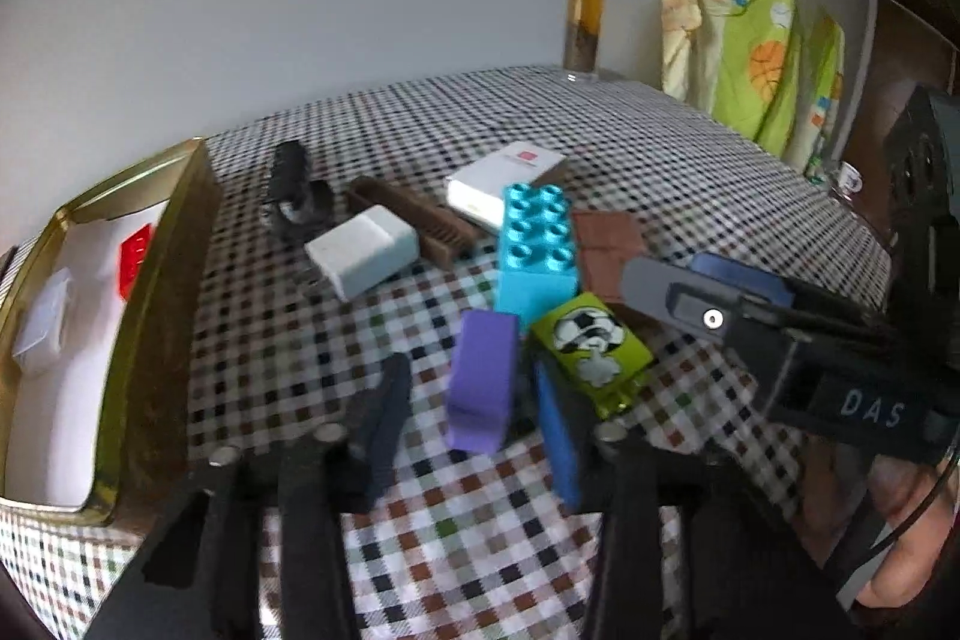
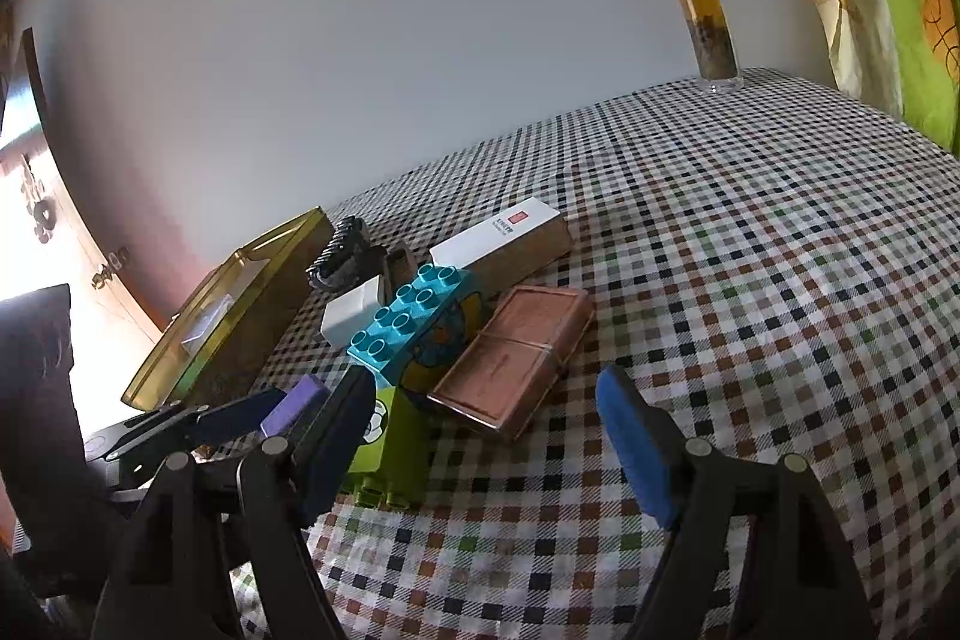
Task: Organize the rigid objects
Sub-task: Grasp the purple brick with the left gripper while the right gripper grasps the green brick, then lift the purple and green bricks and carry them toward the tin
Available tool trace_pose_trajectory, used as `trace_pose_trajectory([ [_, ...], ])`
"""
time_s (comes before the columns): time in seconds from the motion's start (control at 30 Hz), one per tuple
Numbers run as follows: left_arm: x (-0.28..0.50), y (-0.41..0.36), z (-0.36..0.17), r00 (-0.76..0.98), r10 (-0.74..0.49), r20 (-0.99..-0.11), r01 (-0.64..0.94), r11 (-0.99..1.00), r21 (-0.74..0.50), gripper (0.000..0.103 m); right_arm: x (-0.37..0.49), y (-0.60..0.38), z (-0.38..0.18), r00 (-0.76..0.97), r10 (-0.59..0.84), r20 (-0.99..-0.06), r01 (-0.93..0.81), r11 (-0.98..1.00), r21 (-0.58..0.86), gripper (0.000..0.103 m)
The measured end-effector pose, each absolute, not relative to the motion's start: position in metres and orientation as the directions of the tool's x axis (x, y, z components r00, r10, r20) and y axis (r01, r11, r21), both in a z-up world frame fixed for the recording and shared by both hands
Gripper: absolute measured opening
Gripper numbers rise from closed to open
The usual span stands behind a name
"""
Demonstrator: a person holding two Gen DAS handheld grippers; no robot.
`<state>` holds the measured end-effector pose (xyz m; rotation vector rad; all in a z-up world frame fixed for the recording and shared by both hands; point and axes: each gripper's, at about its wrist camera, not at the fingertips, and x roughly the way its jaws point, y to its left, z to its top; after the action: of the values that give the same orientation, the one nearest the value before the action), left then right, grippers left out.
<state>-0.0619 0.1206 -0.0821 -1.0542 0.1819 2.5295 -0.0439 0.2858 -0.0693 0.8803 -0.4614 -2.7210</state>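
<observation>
1. The desk (image 2: 750, 280) has a checked woven cloth cover, matt.
2. The gold tin (image 1: 150, 280) looks like shiny metal.
3. The turquoise brick (image 1: 537, 244) is glossy moulded plastic, and so is the green brick (image 1: 591, 346).
4. The purple block (image 1: 483, 376) is smooth and matt.
5. The bottle (image 2: 702, 4) is clear glass with a brushed metal cap.

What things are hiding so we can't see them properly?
- Purple block: right wrist view shows only a sliver behind the right gripper's finger.
- Gold tin: left wrist view, cut off by the edge.
- White box: label too small to read.
- Brown comb: partly behind the white charger.
</observation>
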Motion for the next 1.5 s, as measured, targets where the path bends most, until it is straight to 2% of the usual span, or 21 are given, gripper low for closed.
trace_pose_trajectory([
  [0.03, -0.063, 0.121, -0.084, -0.628, 0.311, -0.713, -0.410, -0.911, -0.036, 0.019, -0.044, 0.286, -0.070, -0.789, -0.322, -0.523, 0.133, -0.921, 0.367, 0.078],
  [0.2, -0.065, 0.112, -0.083, -0.644, 0.288, -0.708, -0.368, -0.929, -0.043, 0.019, -0.042, 0.284, -0.069, -0.793, -0.314, -0.522, 0.133, -0.925, 0.356, 0.078],
  [0.33, -0.063, 0.098, -0.082, -0.691, 0.210, -0.691, -0.302, -0.953, 0.012, 0.019, -0.039, 0.274, -0.066, -0.802, -0.285, -0.524, 0.146, -0.946, 0.291, 0.078],
  [0.6, -0.067, 0.078, -0.083, -0.731, 0.136, -0.668, -0.221, -0.974, 0.044, 0.019, -0.032, 0.256, -0.060, -0.808, -0.274, -0.521, 0.198, -0.960, 0.199, 0.078],
  [0.73, -0.070, 0.069, -0.082, -0.722, 0.174, -0.669, -0.228, -0.974, -0.007, 0.019, -0.027, 0.235, -0.058, -0.808, -0.254, -0.532, 0.227, -0.967, 0.116, 0.078],
  [0.93, -0.069, 0.070, -0.082, -0.725, 0.183, -0.664, -0.234, -0.972, -0.013, 0.019, -0.029, 0.221, -0.058, -0.795, -0.254, -0.551, 0.257, -0.964, 0.074, 0.078],
  [1.0, -0.070, 0.071, -0.082, -0.725, 0.183, -0.664, -0.234, -0.972, -0.012, 0.019, -0.030, 0.219, -0.059, -0.791, -0.254, -0.556, 0.263, -0.963, 0.066, 0.074],
  [1.2, -0.069, 0.070, -0.082, -0.728, 0.179, -0.662, -0.231, -0.973, -0.010, 0.019, -0.038, 0.217, -0.065, -0.759, -0.258, -0.597, 0.275, -0.959, 0.065, 0.053],
  [1.27, -0.068, 0.069, -0.081, -0.728, 0.179, -0.662, -0.231, -0.973, -0.009, 0.019, -0.040, 0.214, -0.067, -0.749, -0.255, -0.612, 0.282, -0.958, 0.054, 0.041],
  [1.33, -0.068, 0.069, -0.081, -0.729, 0.178, -0.661, -0.230, -0.973, -0.008, 0.019, -0.042, 0.214, -0.068, -0.740, -0.253, -0.623, 0.285, -0.957, 0.051, 0.035],
  [1.5, -0.066, 0.068, -0.080, -0.740, 0.176, -0.649, -0.231, -0.973, -0.001, 0.019, -0.038, 0.218, -0.066, -0.746, -0.283, -0.602, 0.295, -0.952, 0.083, 0.034],
])
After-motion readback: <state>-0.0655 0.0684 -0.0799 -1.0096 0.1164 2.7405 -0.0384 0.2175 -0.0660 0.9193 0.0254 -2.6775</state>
